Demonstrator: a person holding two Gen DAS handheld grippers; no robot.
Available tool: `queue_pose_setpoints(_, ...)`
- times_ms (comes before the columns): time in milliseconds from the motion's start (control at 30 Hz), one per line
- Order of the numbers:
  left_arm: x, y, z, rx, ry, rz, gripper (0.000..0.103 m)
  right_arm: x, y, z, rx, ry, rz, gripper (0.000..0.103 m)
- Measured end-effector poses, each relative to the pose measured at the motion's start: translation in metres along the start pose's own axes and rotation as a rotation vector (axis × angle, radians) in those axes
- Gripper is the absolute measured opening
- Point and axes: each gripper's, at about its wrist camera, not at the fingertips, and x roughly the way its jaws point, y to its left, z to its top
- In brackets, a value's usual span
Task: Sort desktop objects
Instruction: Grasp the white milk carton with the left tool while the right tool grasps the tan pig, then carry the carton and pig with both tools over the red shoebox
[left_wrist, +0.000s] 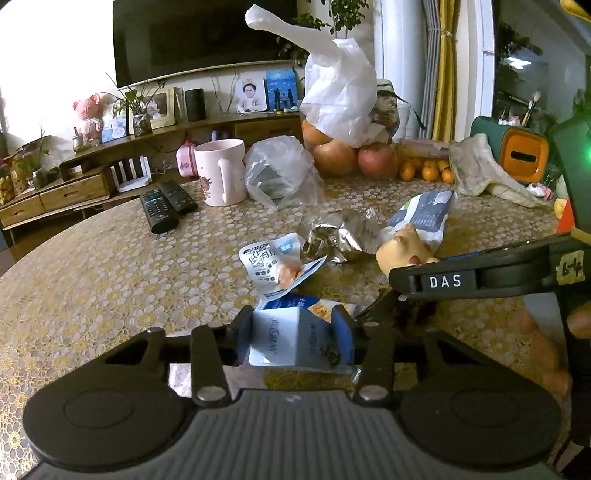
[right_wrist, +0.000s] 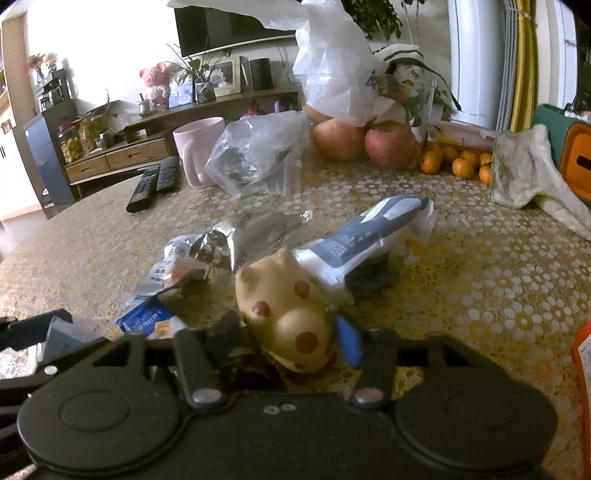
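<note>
A small white and blue carton (left_wrist: 295, 343) stands at the near edge of the table, and my left gripper (left_wrist: 293, 328) is shut on it, one blue pad on each side. In the right wrist view a cream toy with brown spots (right_wrist: 288, 317) lies between the fingers of my right gripper (right_wrist: 290, 339), whose pads sit against its two sides. From the left wrist view the right gripper's black finger (left_wrist: 443, 282) crosses in front of that toy (left_wrist: 402, 247). Torn wrappers lie just beyond: a silver foil one (left_wrist: 332, 232), a white and blue packet (left_wrist: 424, 218) and a printed one (left_wrist: 269, 266).
On the patterned table (left_wrist: 92, 277) stand a pink mug (left_wrist: 221, 173), two remotes (left_wrist: 162, 206), a clear plastic bag (left_wrist: 280, 173), apples (left_wrist: 336, 155) under a white bag (left_wrist: 340, 99), tangerines (left_wrist: 424, 170), a cloth (left_wrist: 480, 170) and a green and orange box (left_wrist: 517, 151).
</note>
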Motion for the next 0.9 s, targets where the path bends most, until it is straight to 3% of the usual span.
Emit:
queue_pose_setpoints(400,-0.01,-0.001,0.005,-0.035,0.007,-0.009,0.031,-0.031,-0.001,0.003,-0.006,-0.052,0.004,0.042)
queue_pose_setpoints(900,-0.079,-0.034,0.03,-0.023,-0.081,-0.064,0.03,-0.127,-0.023,-0.006,0.024,-0.104,-0.019,0.042)
